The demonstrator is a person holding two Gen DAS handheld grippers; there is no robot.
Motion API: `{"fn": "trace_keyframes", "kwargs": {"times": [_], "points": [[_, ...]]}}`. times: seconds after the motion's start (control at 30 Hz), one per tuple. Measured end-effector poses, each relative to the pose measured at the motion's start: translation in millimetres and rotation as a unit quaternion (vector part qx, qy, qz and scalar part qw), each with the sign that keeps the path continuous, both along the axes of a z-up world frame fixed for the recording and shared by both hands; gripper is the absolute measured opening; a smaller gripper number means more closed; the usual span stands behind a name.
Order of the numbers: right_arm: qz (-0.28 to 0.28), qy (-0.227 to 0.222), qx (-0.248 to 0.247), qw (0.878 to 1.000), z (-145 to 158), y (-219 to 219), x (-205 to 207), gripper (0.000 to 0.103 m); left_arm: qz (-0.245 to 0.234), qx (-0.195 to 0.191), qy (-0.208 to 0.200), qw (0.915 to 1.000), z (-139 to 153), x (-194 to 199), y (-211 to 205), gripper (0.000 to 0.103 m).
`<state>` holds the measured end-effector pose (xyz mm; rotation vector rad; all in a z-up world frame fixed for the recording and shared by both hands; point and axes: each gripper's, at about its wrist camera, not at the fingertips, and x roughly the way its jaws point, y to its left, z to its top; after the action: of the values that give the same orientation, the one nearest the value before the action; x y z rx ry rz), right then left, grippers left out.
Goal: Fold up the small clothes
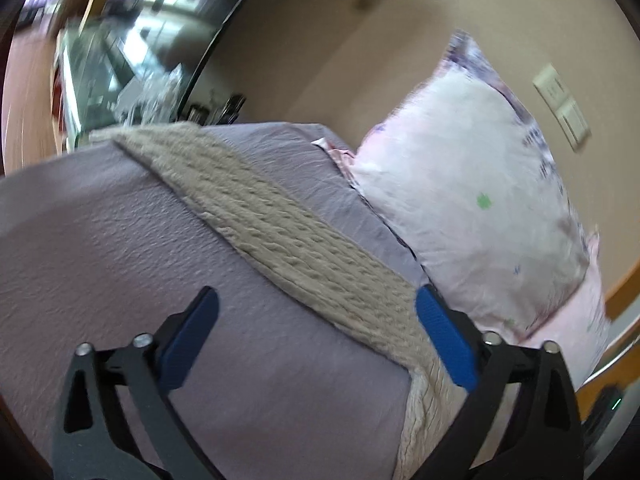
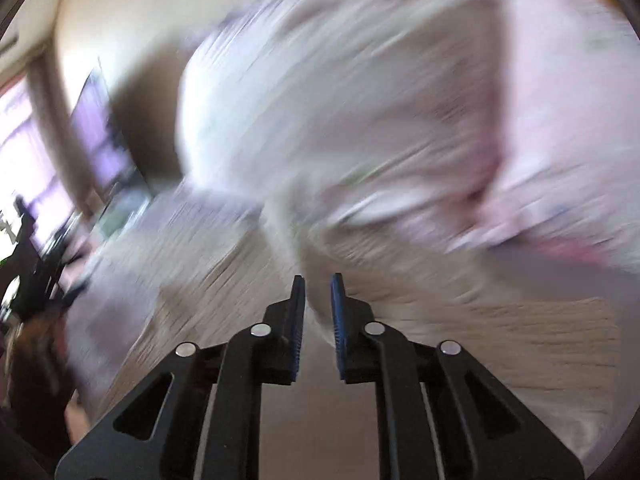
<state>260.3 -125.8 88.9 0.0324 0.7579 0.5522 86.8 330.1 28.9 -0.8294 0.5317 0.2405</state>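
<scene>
My left gripper (image 1: 316, 312) is open and empty, held low over a bed with a mauve cover (image 1: 100, 248). A beige knitted strip (image 1: 280, 232) lies diagonally across the cover and passes between the fingers. In the blurred right wrist view, my right gripper (image 2: 318, 292) is nearly shut on a pale white-pink cloth (image 2: 320, 312) that hangs up and away from the pads. The cloth (image 2: 340, 112) fills most of that view above the beige knit (image 2: 520, 340).
A white and pink pillow (image 1: 472, 200) leans against the beige wall (image 1: 320, 40) at the right. A wall switch plate (image 1: 560, 104) is beside it. A mirror or glass door (image 1: 132, 40) is at the far left. A dark stand (image 2: 28, 272) stands at the left.
</scene>
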Motion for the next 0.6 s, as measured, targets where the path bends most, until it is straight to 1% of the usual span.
{"fn": "trace_keyframes", "kwargs": {"times": [0.03,0.07,0.1,0.13,0.17,0.2,0.23,0.33,0.4,0.43,0.47,0.5,0.53,0.57,0.6], "points": [[0.006,0.001,0.002,1.000,-2.3,4.9,-3.8,0.038,0.003,-0.016,0.001,0.9999,-3.7,2.3,5.9,0.091],[0.005,-0.008,0.005,1.000,-1.7,5.5,-7.8,0.048,0.007,-0.026,0.005,0.9996,-7.0,4.6,10.5,0.090],[-0.005,-0.019,0.007,1.000,1.7,-0.8,-12.0,0.066,0.014,-0.039,0.010,0.9991,-11.3,7.7,17.6,0.090],[-0.017,-0.028,0.010,0.999,4.6,-8.9,-17.0,0.071,0.021,-0.048,0.016,0.9985,-14.4,10.8,21.2,0.090],[-0.034,-0.037,0.014,0.999,8.1,-19.6,-23.1,0.071,0.031,-0.065,0.024,0.9971,-20.0,14.7,29.7,0.090],[-0.043,-0.038,0.020,0.998,11.6,-28.6,-28.3,0.071,0.042,-0.073,0.031,0.9960,-22.8,17.4,35.4,0.086],[-0.050,-0.038,0.023,0.998,13.3,-30.7,-33.2,0.071,0.050,-0.075,0.034,0.9954,-23.4,20.4,40.6,0.086],[-0.077,-0.042,0.035,0.996,19.2,-57.9,-41.8,0.074,0.073,-0.100,0.031,0.9918,-26.1,27.1,57.6,0.083],[-0.088,-0.040,0.041,0.994,18.4,-71.6,-44.5,0.075,0.089,-0.113,0.032,0.9890,-27.2,34.1,69.2,0.078],[-0.091,-0.039,0.043,0.994,15.9,-74.8,-47.5,0.075,0.098,-0.119,0.032,0.9875,-28.3,37.4,76.4,0.074],[-0.094,-0.036,0.048,0.994,14.5,-80.9,-48.4,0.075,0.106,-0.124,0.034,0.9860,-29.4,39.7,83.2,0.064],[-0.096,-0.033,0.053,0.993,13.2,-86.1,-48.5,0.076,0.116,-0.127,0.040,0.9843,-30.6,41.4,88.5,0.057],[-0.098,-0.032,0.055,0.993,12.0,-90.3,-49.5,0.076,0.128,-0.129,0.052,0.9819,-32.2,44.1,95.4,0.040],[-0.100,-0.031,0.058,0.993,11.0,-95.5,-50.2,0.076,0.134,-0.127,0.068,0.9805,-33.3,47.6,100.8,0.010],[-0.103,-0.032,0.059,0.992,11.1,-100.4,-50.9,0.076,0.138,-0.121,0.080,0.9797,-32.8,50.7,103.7,0.007]]}}
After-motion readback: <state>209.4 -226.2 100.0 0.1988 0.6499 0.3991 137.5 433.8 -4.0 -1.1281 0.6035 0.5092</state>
